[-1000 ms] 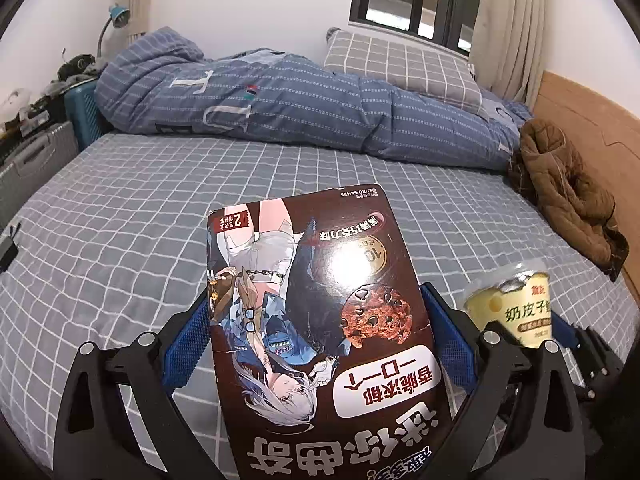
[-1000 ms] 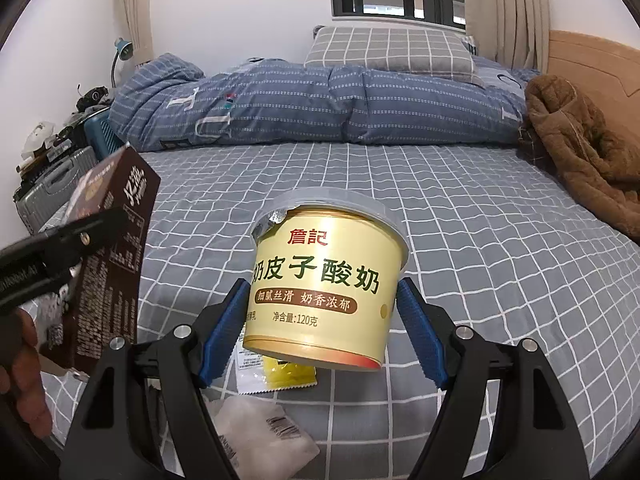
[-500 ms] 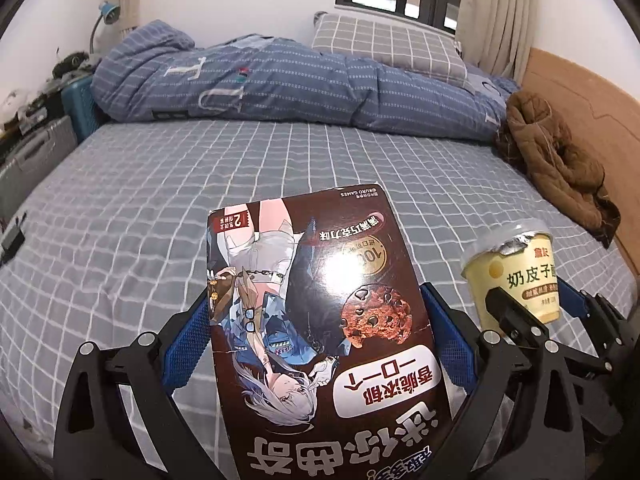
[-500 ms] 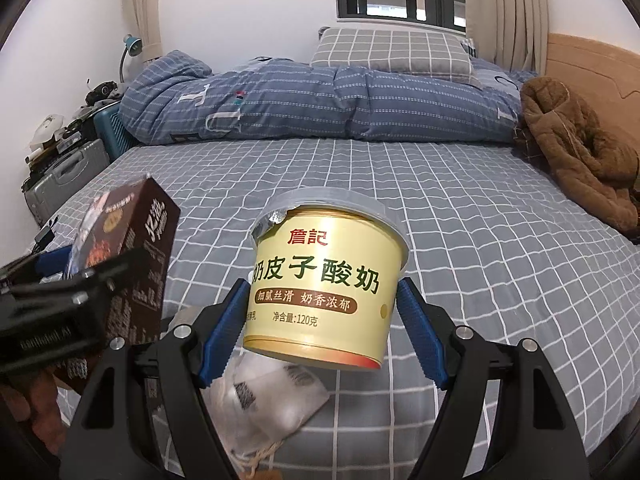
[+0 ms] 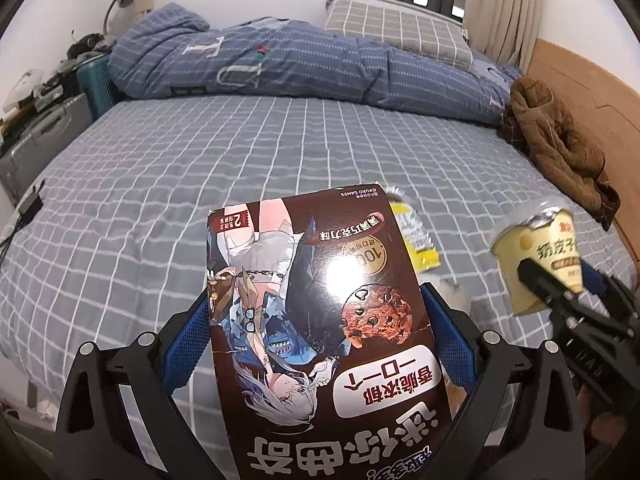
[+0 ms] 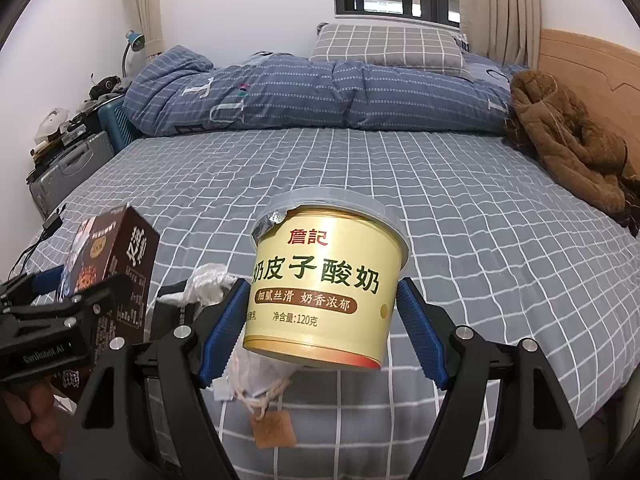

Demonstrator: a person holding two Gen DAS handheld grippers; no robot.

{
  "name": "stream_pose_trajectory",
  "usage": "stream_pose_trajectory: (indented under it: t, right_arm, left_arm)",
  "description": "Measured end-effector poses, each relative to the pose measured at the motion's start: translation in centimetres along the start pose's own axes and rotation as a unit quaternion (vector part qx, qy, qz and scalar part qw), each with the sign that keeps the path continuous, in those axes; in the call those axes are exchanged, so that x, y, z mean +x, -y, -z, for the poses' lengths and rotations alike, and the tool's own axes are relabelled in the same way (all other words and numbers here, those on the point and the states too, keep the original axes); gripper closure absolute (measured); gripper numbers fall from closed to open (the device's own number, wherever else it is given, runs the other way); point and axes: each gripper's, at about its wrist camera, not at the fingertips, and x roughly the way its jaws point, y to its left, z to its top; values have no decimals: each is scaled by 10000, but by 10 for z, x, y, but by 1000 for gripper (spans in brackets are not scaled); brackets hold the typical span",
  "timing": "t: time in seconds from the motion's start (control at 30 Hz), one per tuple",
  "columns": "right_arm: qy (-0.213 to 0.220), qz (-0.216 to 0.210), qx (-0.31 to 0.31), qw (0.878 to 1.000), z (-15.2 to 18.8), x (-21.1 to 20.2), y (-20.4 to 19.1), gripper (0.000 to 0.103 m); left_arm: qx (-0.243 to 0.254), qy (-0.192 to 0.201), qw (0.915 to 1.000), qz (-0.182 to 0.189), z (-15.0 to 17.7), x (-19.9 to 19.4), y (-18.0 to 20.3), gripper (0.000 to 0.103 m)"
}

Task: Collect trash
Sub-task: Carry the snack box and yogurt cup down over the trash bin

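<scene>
My left gripper (image 5: 316,332) is shut on a dark brown cookie box (image 5: 320,320) and holds it above the bed. The box also shows at the left of the right wrist view (image 6: 120,276). My right gripper (image 6: 320,312) is shut on a yellow yogurt cup (image 6: 324,284) with a clear lid; the cup shows at the right of the left wrist view (image 5: 540,256). On the checked sheet lie a yellow wrapper (image 5: 416,236), a white crumpled bag (image 6: 208,280) and a small brown tag (image 6: 274,430).
The grey checked bed (image 5: 200,184) fills both views. A folded blue duvet (image 6: 320,96) and a pillow (image 6: 384,48) lie at the back. A brown jacket (image 6: 568,152) lies by the wooden headboard on the right. Suitcases (image 6: 68,176) stand at the left.
Both grippers have pulled back and up from the bed with their loads. More of the bed's near edge and the litter on it has come into view.
</scene>
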Motion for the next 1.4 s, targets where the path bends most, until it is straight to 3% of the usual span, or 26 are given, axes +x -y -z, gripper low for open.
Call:
stream_pose_trajectory:
  t: [1.4]
  right_arm:
    - [-385,-97,-129,9991,115,-99,-22,31]
  left_arm:
    - [-68,-377,9993,40,132,-80,1,9]
